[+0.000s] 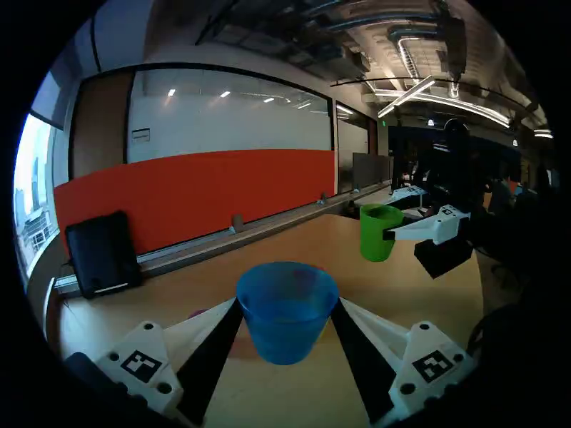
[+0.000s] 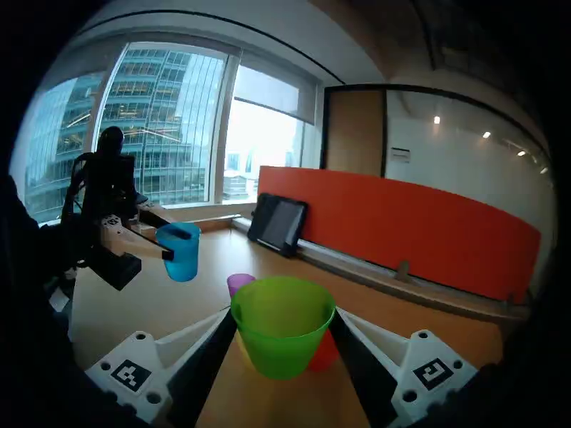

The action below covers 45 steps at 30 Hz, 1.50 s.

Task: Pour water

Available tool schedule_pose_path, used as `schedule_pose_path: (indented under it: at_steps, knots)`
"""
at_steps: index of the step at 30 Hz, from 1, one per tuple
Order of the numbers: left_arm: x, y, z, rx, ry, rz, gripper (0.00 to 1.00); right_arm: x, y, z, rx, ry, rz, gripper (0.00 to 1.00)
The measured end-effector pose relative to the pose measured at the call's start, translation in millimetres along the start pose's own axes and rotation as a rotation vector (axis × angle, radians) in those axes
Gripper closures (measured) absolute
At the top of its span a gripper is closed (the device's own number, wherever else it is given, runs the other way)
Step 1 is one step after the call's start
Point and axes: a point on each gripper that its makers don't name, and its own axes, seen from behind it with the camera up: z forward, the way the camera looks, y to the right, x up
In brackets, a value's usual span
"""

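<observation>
In the left gripper view, the left gripper (image 1: 285, 317) has its jaws set narrow on a blue translucent plastic cup (image 1: 285, 296). One finger presses each side wall below the rim, over the near edge of the pale wooden worktop (image 1: 400, 299). Farther off, toward the worktop's far edge, the right gripper (image 1: 391, 233) pinches a green translucent plastic cup (image 1: 375, 239) in the same way. Both cups look light and thin-walled (likely to flex or slip if squeezed hard), so a moderate hold at mid-wall, as here, seems right. I cannot tell whether either holds water. A small sheet (image 1: 140, 134) hangs on the white wall, its writing too small to read. The square black-and-white markers (image 1: 140, 364) on the fingers carry no letters, and no brand shows on the cups.

In the right gripper view, the green cup sits upright between the right gripper's narrow jaws. The blue cup is held upright by the left gripper toward the window-side edge of the worktop, well apart from it. Between them a small purple cup (image 2: 240, 283) stands on the worktop, and something red (image 2: 325, 353) shows just behind the green cup. A black tablet-like slab (image 2: 278, 222) leans by the orange partition (image 2: 428, 228) along the far edge (nothing legible on it).
</observation>
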Motion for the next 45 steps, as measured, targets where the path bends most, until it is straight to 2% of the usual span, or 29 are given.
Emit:
schedule_pose_path:
  at_steps: [13, 20, 36, 45]
  knots:
    - [37, -0.1, -11.4, 0.015, 0.091, 0.019, 0.15, 31, -2, -2.4, -0.007, 0.064, -0.008, 0.08]
    - [50, -0.9, -12.8, 0.021, 0.132, 0.021, 0.14, 40, -3, -3.7, 0.003, 0.082, -0.003, 0.08]
    - [64, 1.0, -14.0, 0.024, 0.139, 0.061, 0.14, 42, -11, 1.8, 0.029, 0.093, -0.012, 0.08]
    - [73, -4.5, -13.4, 0.059, 0.14, 0.125, 0.14, 43, -22, 8.6, 0.055, 0.106, -0.019, 0.08]
